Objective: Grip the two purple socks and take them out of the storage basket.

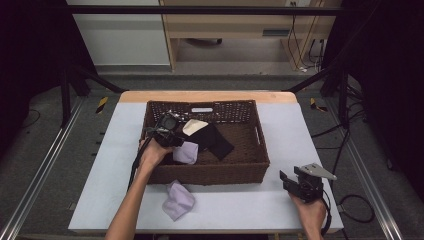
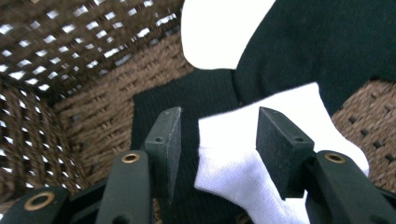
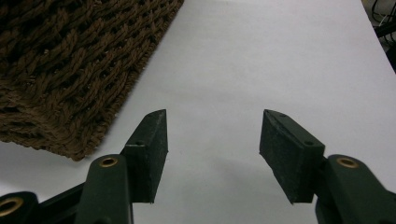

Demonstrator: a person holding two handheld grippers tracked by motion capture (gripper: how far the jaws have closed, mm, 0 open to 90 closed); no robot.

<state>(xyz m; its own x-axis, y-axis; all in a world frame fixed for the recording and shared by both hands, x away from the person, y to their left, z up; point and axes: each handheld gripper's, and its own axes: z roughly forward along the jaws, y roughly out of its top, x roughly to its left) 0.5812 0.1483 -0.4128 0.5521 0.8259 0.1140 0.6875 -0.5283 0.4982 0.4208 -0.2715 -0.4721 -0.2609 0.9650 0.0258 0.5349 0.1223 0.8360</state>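
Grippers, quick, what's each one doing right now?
Left gripper: open inside the basket, jaws around a pale sock, not pressing it.
Right gripper: open, holding nothing, over the table.

Pale sock (image 1: 178, 200) on white table (image 1: 240, 205)

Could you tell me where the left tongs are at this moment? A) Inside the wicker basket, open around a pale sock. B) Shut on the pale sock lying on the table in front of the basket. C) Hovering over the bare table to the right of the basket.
A: the left tongs stand open inside the wicker basket, with a pale sock between the jaws, lying on black fabric.
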